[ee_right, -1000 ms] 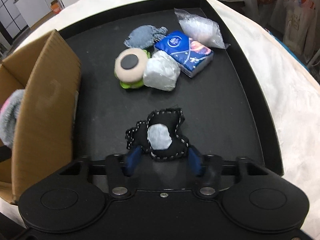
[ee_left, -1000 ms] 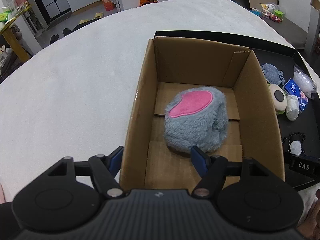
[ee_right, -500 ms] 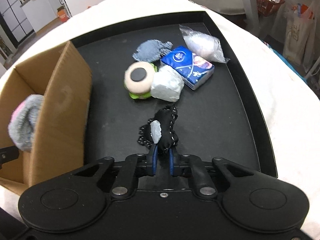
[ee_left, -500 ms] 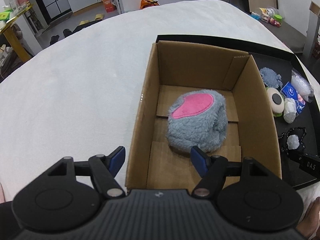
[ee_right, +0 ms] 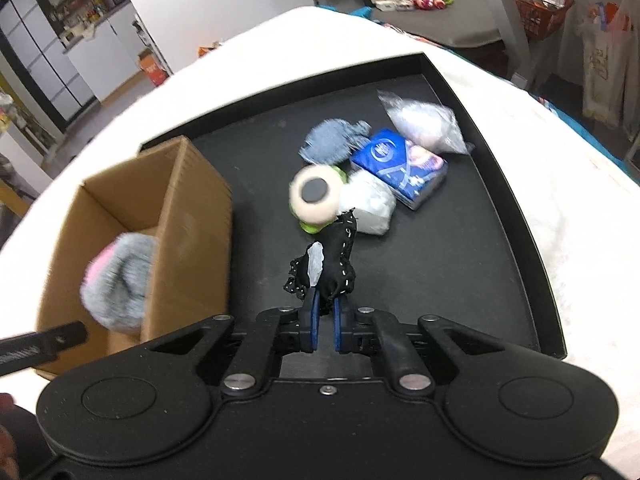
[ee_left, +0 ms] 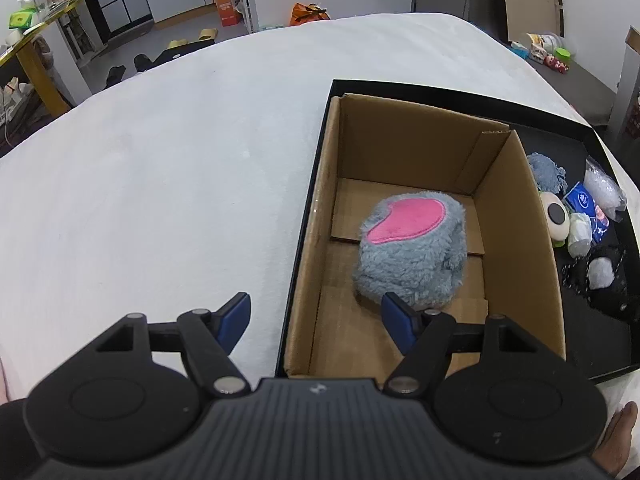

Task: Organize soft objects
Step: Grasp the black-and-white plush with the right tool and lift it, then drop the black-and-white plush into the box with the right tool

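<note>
An open cardboard box point(ee_left: 516, 208) point(ee_right: 192, 200) stands on the left part of a black tray point(ee_right: 460, 280). A grey plush with a pink patch point(ee_left: 412, 248) point(ee_right: 116, 276) lies inside it. My right gripper point(ee_right: 325, 312) is shut on a black stitched soft toy with a white patch point(ee_right: 332, 264) and holds it lifted above the tray; the toy also shows in the left wrist view point(ee_left: 600, 276). My left gripper point(ee_left: 316, 316) is open and empty, above the box's near left corner.
On the tray lie a beige toy with a black dot point(ee_right: 314, 196), a white bundle point(ee_right: 372, 208), a blue tissue pack point(ee_right: 400, 164), a grey-blue cloth point(ee_right: 332, 140) and a clear bag point(ee_right: 424, 120). A white cloth point(ee_left: 160, 180) covers the table around the tray.
My right gripper closed on the black toy and lifted it off the tray, moving back and up. My left gripper pulled back and left from the box, staying open.
</note>
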Tool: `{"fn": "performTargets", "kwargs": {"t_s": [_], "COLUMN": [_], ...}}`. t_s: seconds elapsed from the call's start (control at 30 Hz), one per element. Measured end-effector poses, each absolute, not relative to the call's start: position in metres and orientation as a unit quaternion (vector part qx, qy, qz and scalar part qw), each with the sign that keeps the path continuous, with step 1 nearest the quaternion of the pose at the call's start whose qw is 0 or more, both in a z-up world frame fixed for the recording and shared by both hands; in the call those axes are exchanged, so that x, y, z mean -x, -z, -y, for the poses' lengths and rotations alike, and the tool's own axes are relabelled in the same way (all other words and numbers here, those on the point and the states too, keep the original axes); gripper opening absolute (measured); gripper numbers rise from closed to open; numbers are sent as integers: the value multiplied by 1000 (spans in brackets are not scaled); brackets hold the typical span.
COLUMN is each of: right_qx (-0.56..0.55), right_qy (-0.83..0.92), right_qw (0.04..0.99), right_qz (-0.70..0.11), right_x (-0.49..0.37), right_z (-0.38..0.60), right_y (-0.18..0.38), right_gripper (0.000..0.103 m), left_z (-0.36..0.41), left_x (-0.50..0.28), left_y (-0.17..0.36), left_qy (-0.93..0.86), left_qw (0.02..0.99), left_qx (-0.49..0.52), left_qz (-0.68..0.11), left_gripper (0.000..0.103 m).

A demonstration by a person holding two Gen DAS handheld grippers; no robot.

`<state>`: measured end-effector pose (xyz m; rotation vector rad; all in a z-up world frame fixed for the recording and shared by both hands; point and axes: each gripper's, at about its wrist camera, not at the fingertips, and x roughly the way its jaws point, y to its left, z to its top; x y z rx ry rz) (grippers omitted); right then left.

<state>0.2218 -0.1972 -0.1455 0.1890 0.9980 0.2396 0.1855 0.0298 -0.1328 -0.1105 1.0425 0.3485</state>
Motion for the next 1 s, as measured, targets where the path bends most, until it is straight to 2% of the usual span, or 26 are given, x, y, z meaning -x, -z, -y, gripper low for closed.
{"fn": "performTargets", "kwargs": {"t_s": [0.67, 0.77, 0.8, 0.87, 0.93, 1.0], "right_qx": [-55, -48, -46, -43, -39, -37], "right_qy": [-162, -173, -178, -186, -195, -205], "right_qw": [891, 892, 891, 891, 890, 888], "right_qz": [-419, -415, -414, -413, -411, -410], "right_x": [-232, -233, -234, -234, -234, -234], "right_z": [148, 136, 132, 124, 114, 106], "right_y": [80, 74, 72, 69, 67, 66], "right_gripper": [7, 7, 7, 7, 7, 7], "left_z": [-46, -48, -48, -49, -51, -53], "left_x": [-185, -187, -187, -187, -189, -190], "left_y": [130, 132, 133, 135, 139, 141], "left_qy": [-155, -150, -149, -148, -147, -147], "left_qw": [859, 858, 857, 855, 849, 844], "left_qx": [72, 82, 82, 84, 92, 98], "left_qz": [-482, -485, -486, -491, -499, -507], "left_gripper": [68, 63, 58, 47, 25, 18]}}
